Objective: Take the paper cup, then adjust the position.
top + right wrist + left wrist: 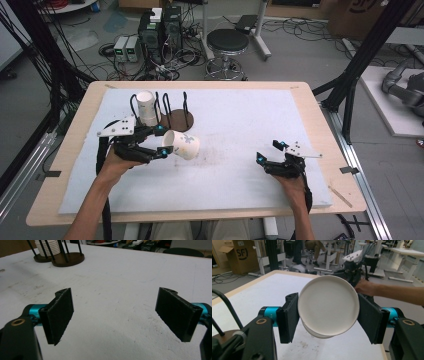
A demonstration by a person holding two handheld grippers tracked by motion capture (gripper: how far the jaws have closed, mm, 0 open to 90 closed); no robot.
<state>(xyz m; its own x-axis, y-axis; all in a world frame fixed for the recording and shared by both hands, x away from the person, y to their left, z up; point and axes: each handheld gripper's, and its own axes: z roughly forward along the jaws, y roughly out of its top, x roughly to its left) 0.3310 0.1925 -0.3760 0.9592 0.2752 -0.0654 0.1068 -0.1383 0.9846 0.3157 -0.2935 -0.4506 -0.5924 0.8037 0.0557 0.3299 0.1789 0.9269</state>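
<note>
Two grippers over table (310,105) in high view: left gripper (163,139) clamps a paper cup (182,144) sideways, just near of rack (172,119); right gripper (270,151) empty, jaws wide. Left gripper view: cup (328,305) pinched between both pads. Right gripper view: jaws apart, rack (68,258) far left

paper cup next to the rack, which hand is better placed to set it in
Left: the left tool is already shut on the paper cup beside the rack; the right tool sits open and far off.
</note>
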